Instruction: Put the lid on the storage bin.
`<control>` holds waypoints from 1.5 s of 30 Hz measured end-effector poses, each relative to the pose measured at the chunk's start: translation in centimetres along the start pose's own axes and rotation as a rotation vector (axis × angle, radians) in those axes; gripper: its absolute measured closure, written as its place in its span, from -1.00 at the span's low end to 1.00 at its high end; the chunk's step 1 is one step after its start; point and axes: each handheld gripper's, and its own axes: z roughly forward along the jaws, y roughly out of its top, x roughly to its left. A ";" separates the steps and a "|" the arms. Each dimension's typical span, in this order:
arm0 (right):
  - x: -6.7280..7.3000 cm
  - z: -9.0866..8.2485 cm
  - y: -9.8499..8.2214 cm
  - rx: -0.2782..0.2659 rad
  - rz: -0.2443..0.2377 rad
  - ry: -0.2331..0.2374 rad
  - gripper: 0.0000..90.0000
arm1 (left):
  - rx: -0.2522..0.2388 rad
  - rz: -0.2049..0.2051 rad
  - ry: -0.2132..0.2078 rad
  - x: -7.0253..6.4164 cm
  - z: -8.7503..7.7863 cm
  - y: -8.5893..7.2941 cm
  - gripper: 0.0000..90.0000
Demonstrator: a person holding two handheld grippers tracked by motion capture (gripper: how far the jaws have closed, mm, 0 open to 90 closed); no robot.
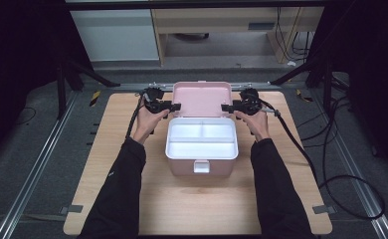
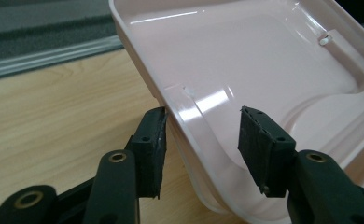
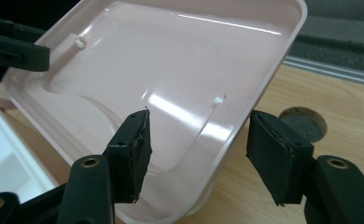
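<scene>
I have a pink box [image 1: 200,149] standing open in the middle of the wooden bench [image 1: 132,199], its latch side turned toward me and a white tray [image 1: 202,139] with three compartments sitting in its top. The lid [image 1: 202,98] is swung back behind the box, tilted up with its glossy pink inside facing me.

My left tongs [image 1: 176,106] are at the lid's left edge. In the left gripper view the lid [image 2: 245,70] has its rim running between the two black jaws: one pad [image 2: 157,140] sits outside against or just beside the rim, the other pad [image 2: 259,144] hangs over the lid's inside, apart from the plastic. So the left tongs [image 2: 202,140] straddle the edge but are released, not clamped.

My right tongs [image 1: 227,107] are at the lid's right edge, facing the left ones across it. In the right gripper view the lid [image 3: 171,70] again passes between the jaws, one pad [image 3: 136,149] over the inside surface and the other pad [image 3: 276,154] outside over the bench, with a clear gap to the rim. The right tongs [image 3: 199,151] are released too, spanning the edge without pressing it.

Both my hands sit just beside the box's back corners, sleeves reaching in along either side
</scene>
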 end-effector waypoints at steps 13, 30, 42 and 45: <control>1.5 -3.4 1.7 -0.111 -0.060 0.007 -0.10 | -0.072 0.063 0.000 -1.9 -3.4 1.3 0.26; 4.2 -6.9 1.6 -0.095 -0.171 -0.013 -0.10 | -0.080 0.135 -0.002 -3.9 -6.3 0.9 0.34; 5.9 -9.7 0.4 -0.071 -0.228 -0.011 -0.08 | -0.069 0.202 -0.013 -5.6 -8.2 -0.1 0.41; 6.3 -10.3 0.1 -0.069 -0.228 -0.008 -0.04 | -0.069 0.212 -0.012 -5.9 -8.7 -0.3 0.42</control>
